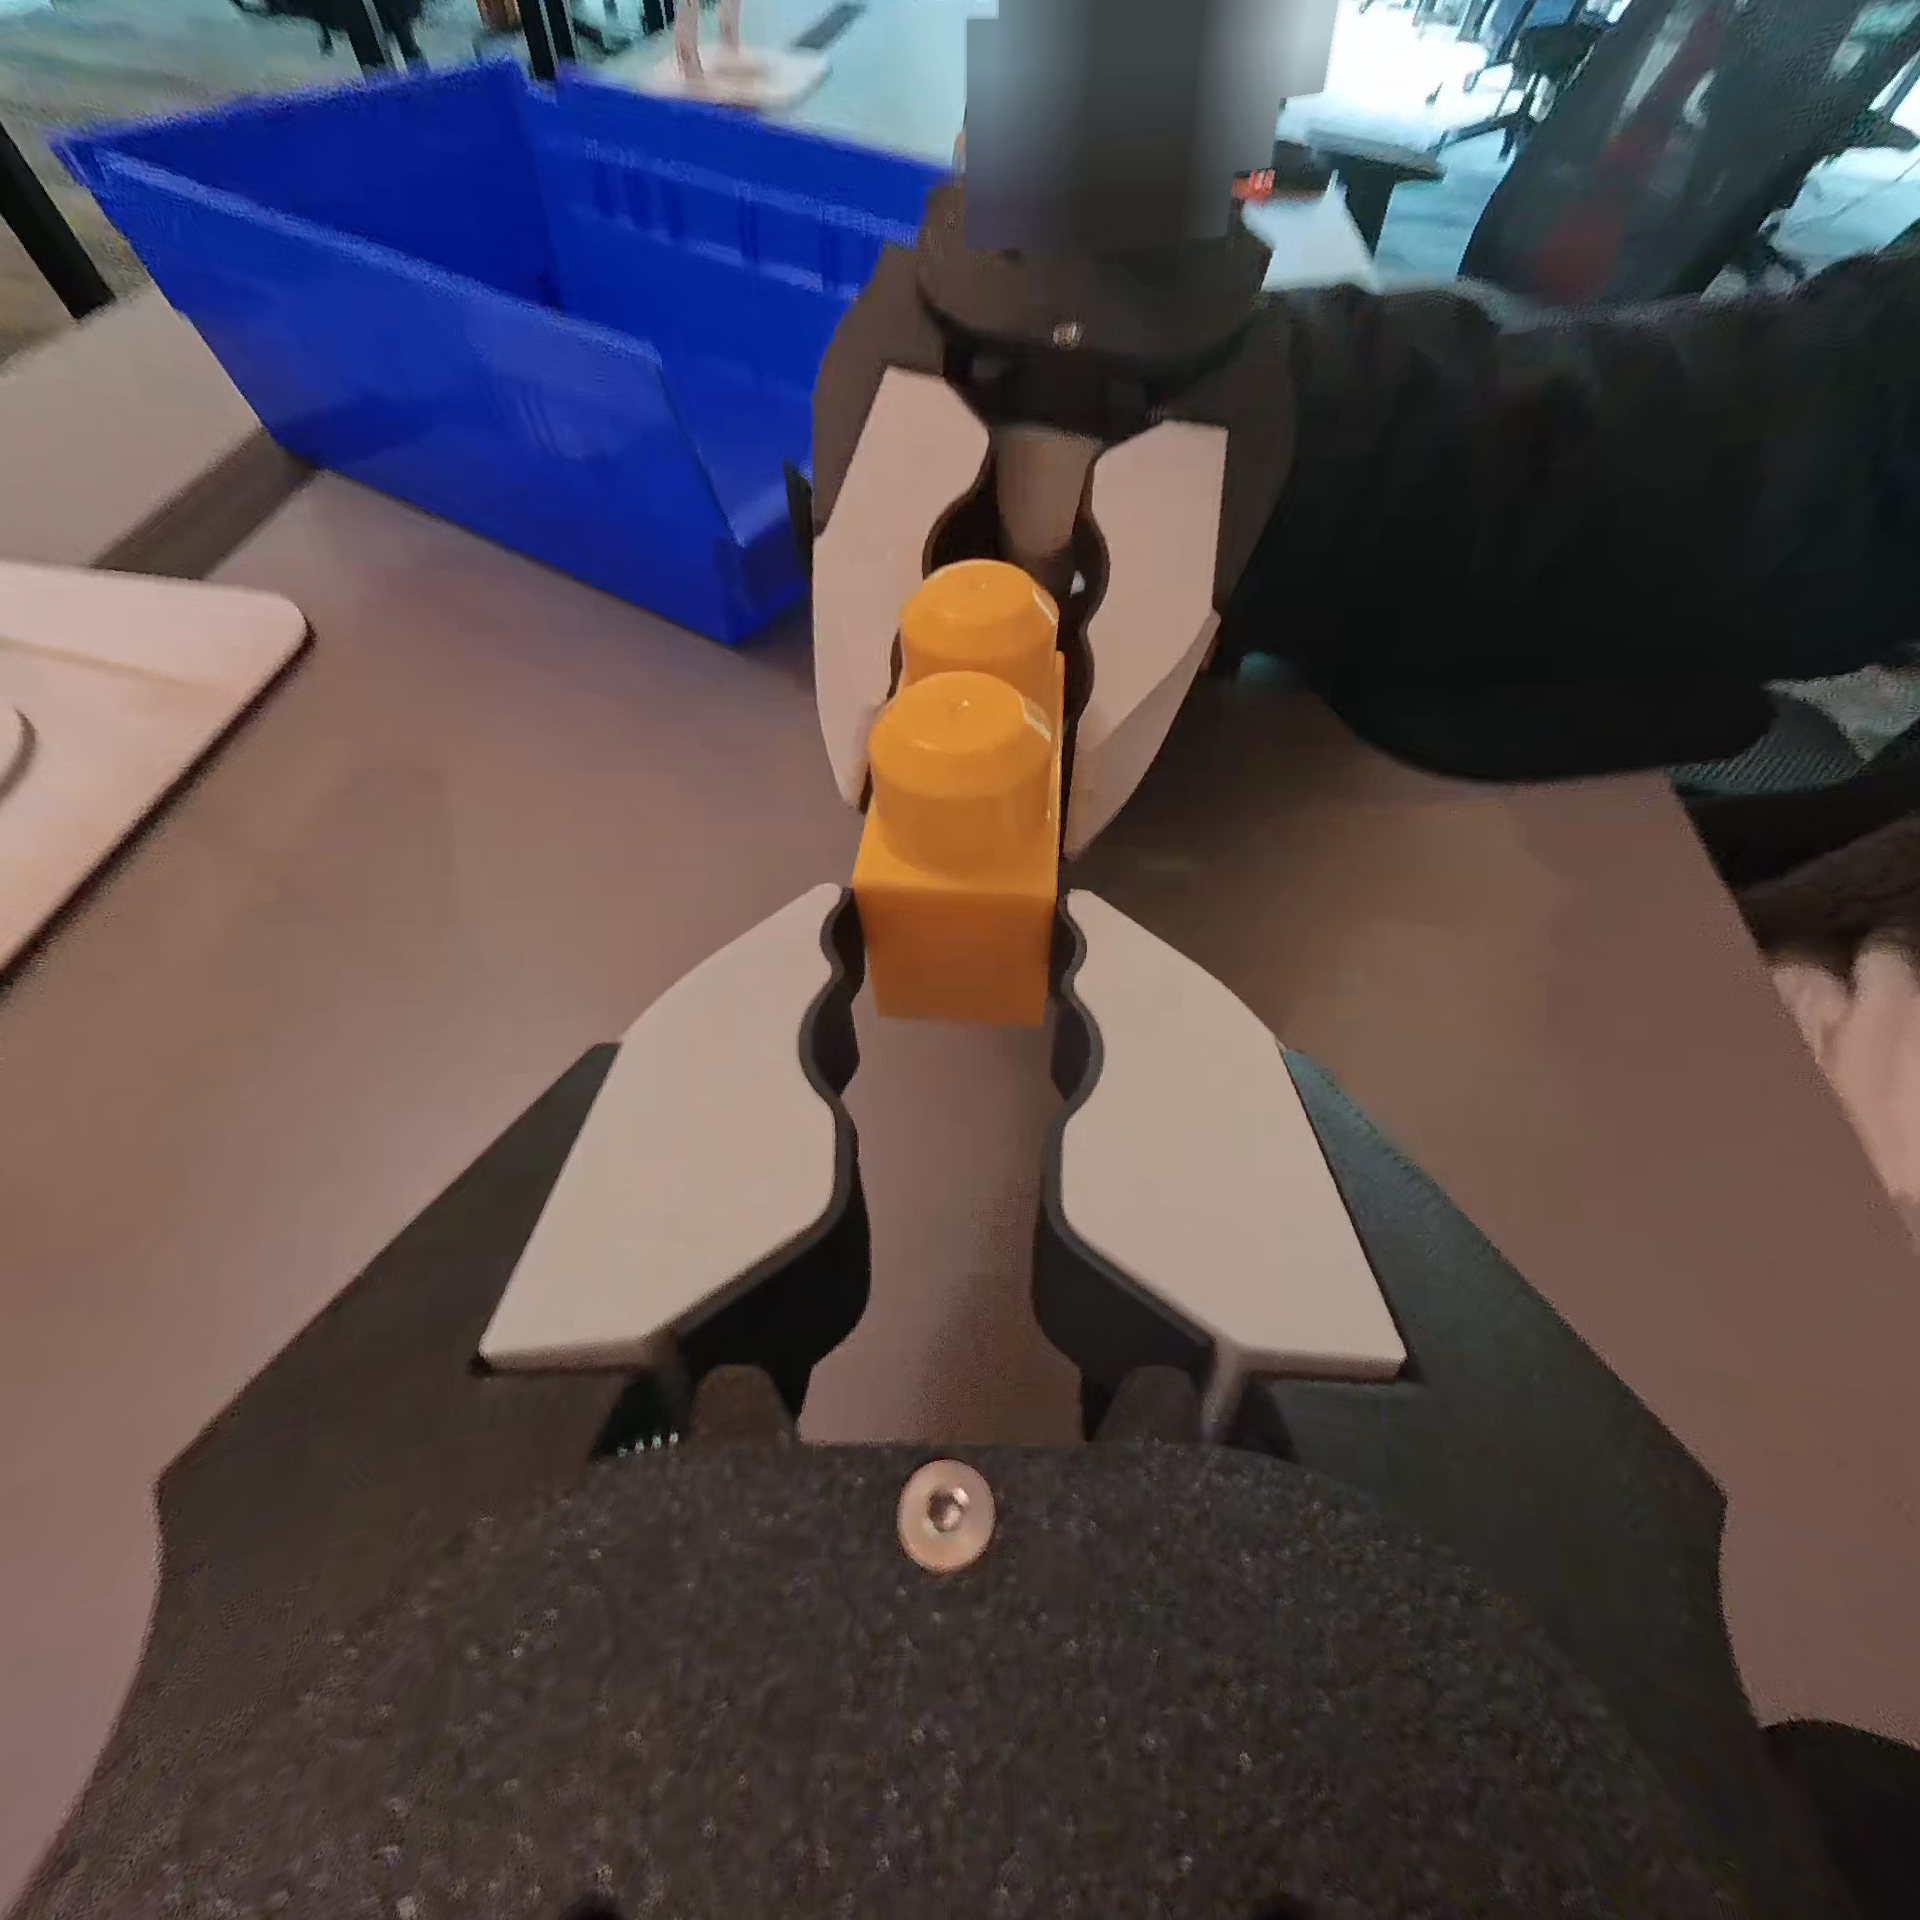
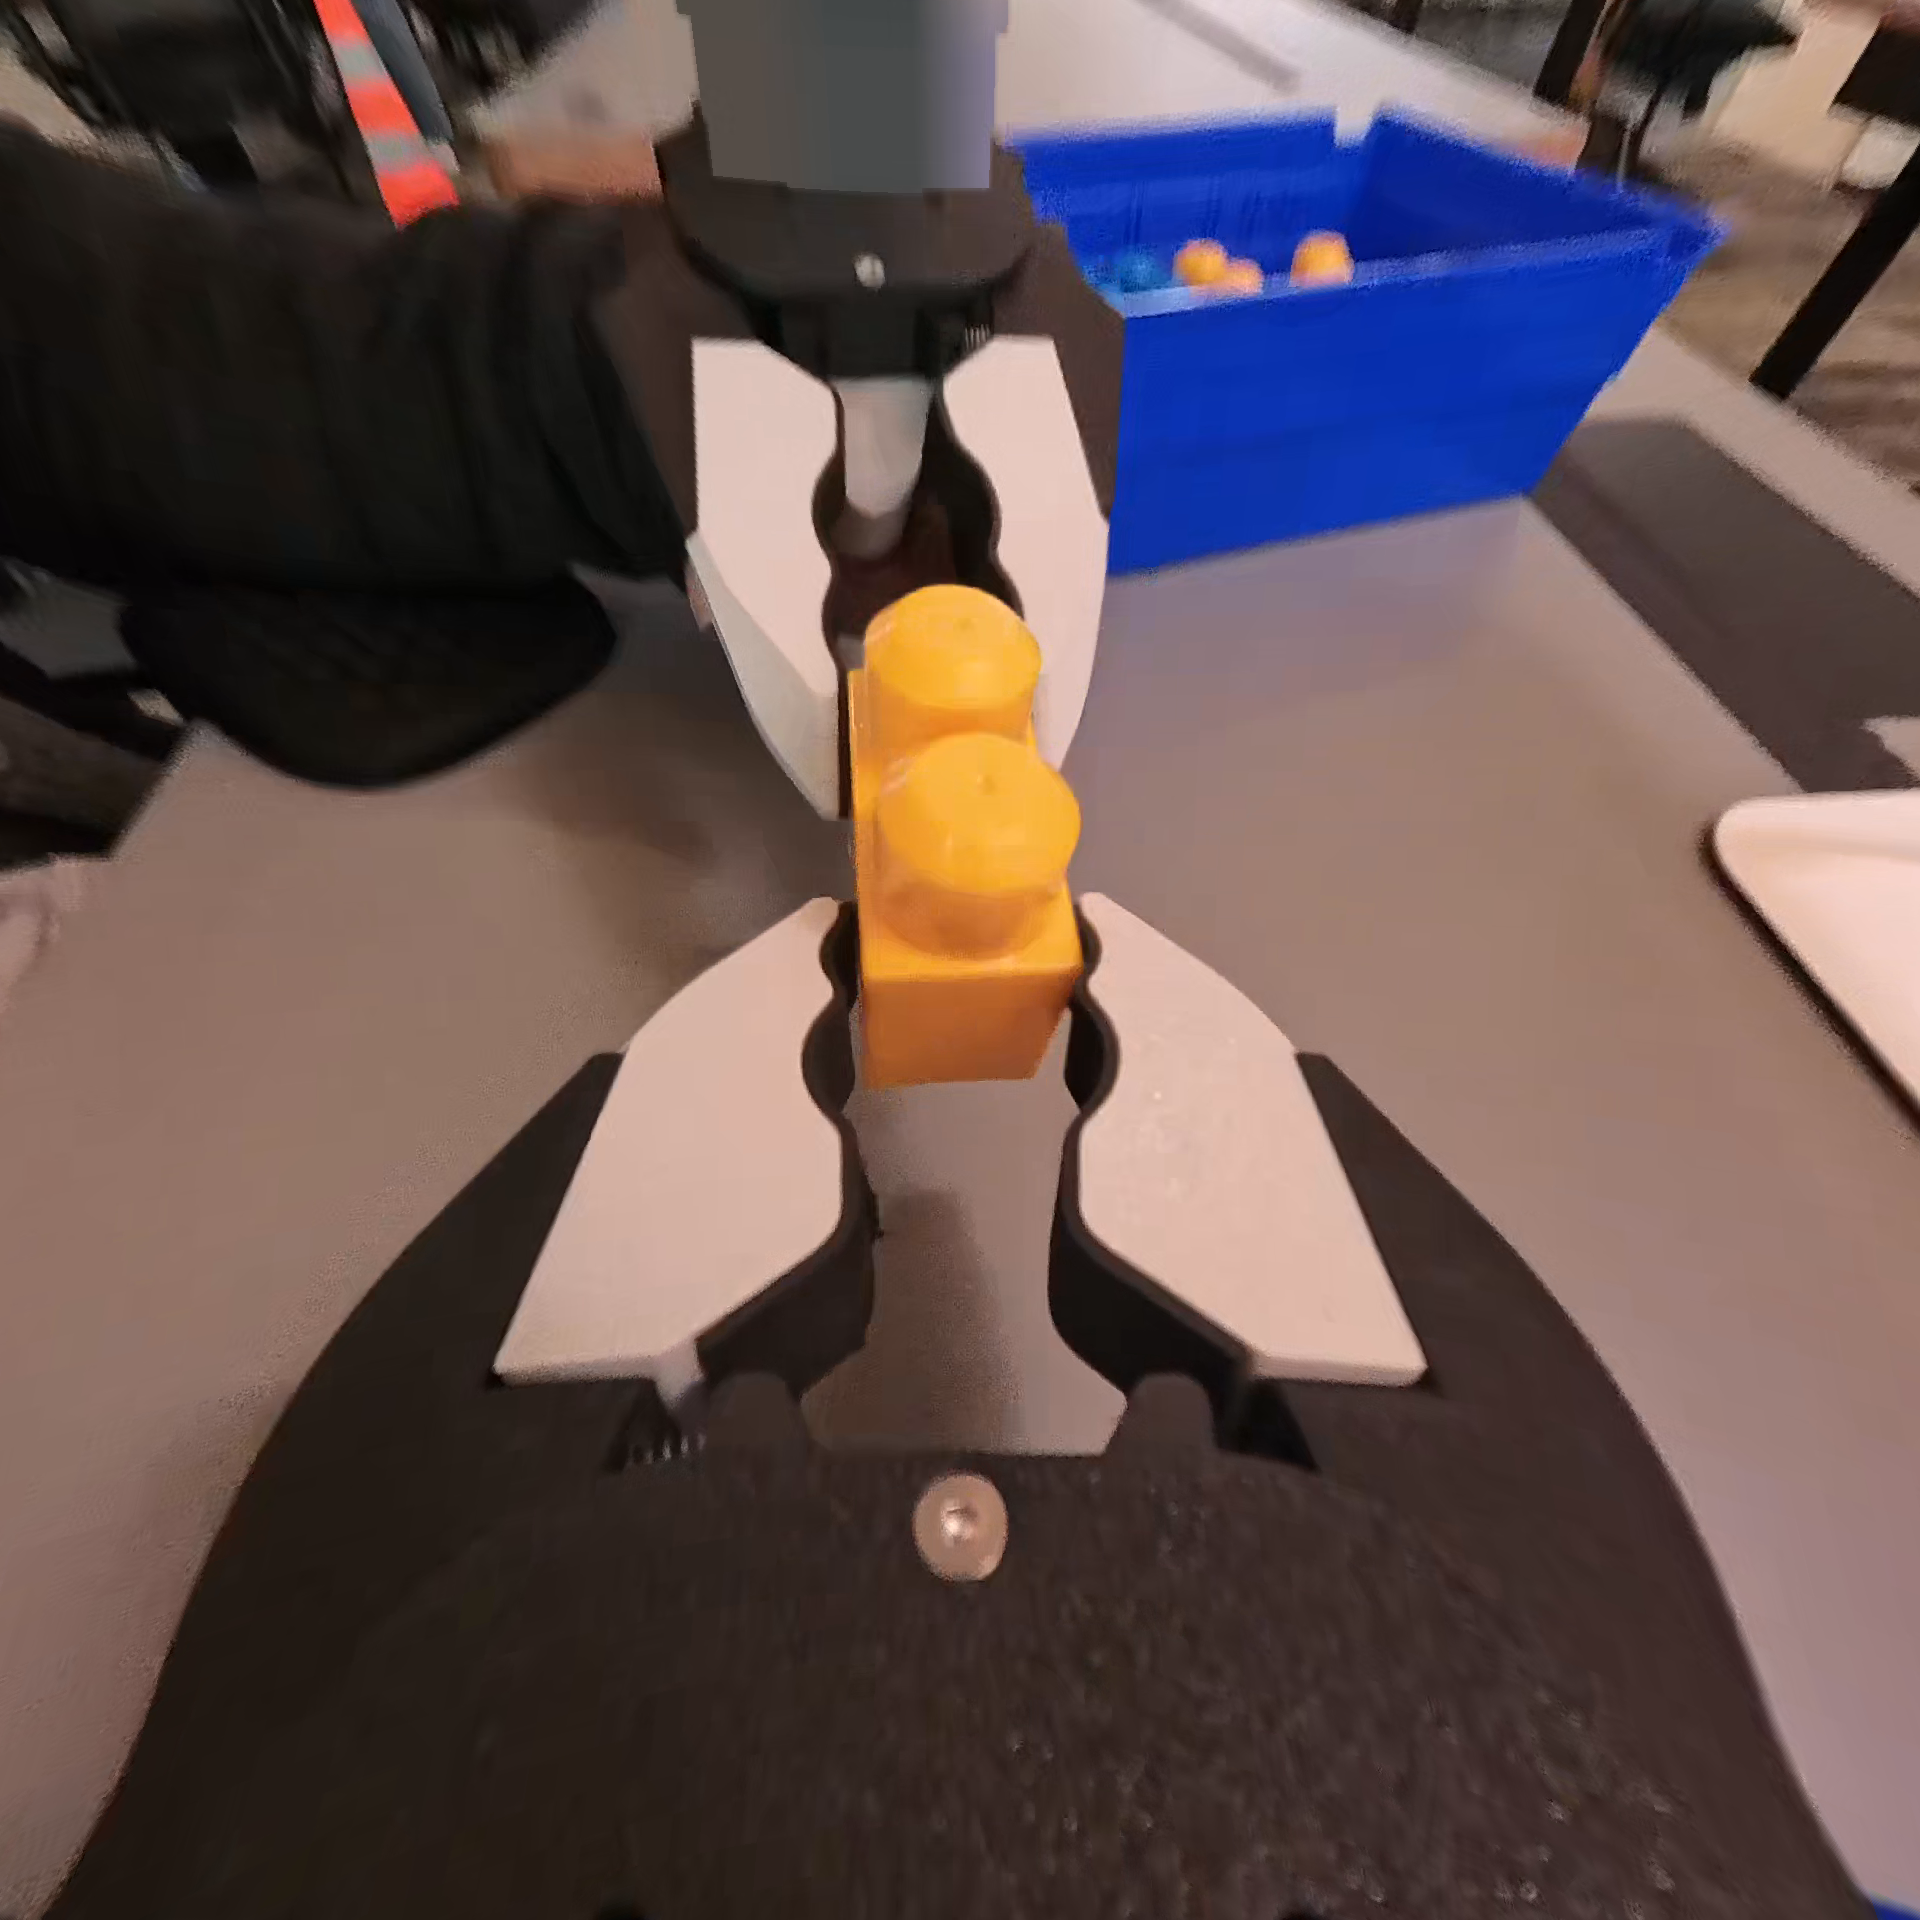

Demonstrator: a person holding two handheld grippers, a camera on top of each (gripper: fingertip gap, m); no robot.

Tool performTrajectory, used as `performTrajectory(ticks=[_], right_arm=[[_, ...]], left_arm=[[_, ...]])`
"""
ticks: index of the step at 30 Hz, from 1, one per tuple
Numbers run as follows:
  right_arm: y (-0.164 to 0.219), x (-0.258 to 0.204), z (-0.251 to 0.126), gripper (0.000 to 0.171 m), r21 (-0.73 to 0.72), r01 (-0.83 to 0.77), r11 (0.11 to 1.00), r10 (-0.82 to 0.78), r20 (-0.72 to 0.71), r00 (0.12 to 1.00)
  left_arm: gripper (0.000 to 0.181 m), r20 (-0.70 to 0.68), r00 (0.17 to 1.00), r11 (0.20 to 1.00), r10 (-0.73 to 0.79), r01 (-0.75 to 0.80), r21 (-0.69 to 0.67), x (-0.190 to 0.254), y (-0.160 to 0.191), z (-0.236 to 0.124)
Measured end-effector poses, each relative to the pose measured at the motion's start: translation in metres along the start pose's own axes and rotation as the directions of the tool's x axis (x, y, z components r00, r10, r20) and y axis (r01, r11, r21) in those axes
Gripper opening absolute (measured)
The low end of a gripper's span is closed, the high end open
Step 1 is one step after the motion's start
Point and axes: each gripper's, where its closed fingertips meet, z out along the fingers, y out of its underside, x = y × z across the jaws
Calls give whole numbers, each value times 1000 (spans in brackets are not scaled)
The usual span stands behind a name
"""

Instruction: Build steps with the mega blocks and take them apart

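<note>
Orange two-stud block (image 2: 961, 935) pinched at opposite ends between right gripper (image 2: 961, 940) and left gripper (image 2: 951, 748).

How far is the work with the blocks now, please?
Done: no steps are visible; other blocks lie in the blue bin. In hand: one orange two-stud block is held above the table between the left gripper and the right gripper, one on each end. Whether building or dismantling, I cannot tell. Left: this block must be placed.
</note>
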Motion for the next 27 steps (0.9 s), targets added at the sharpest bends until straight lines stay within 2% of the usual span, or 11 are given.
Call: performTrajectory(ticks=[10, 12, 20, 22, 24, 27], right_arm=[[58, -1, 13, 37, -352, 34, 935, -40, -11, 999], [65, -1, 13, 37, -399, 43, 916, -53, -14, 999], [65, -3, 13, 37, -399, 49, 916, -56, -6, 998], [64, -3, 11, 38, -390, 34, 920, -37, 0, 999], [55, -3, 8, 51, -340, 4, 941, -2, 6, 1000], [34, 2, 1, 59, -230, -27, 973, 26, -9, 1000]], left_arm=[[34, 33, 999, 937, 37, -23, -348, -4, 65, 24], [33, 43, 998, 931, 47, -28, -364, -4, 66, 25], [35, 21, 997, 924, 68, -55, -378, -1, 67, 24], [52, -9, 998, 920, 66, -65, -386, 4, 67, 20], [61, -5, 998, 930, 63, -61, -362, 3, 56, 12], [60, 56, 994, 961, 93, -75, -268, -5, 23, -10]])
